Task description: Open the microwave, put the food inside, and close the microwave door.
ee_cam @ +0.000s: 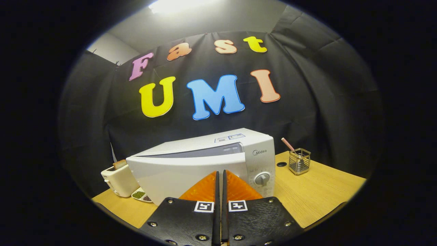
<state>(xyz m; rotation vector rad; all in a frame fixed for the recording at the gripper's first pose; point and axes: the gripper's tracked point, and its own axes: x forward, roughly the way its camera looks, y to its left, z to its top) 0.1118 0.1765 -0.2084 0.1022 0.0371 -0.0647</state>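
While the gripper hangs just in front of the microwave, its two fingers lie pressed together with nothing between them, their tips against or just short of the door near its right edge; contact cannot be told. This microwave stands on the desk with its door swung slightly ajar, a dark gap showing along the top of the door. A round knob sits on the control panel, just right of the fingers. Left of the microwave is a toaster with a slice of bread poking out, and a small dish of food lies just in front of the toaster. Right of the microwave, well apart, stands a wire holder with a striped stick leaning out.
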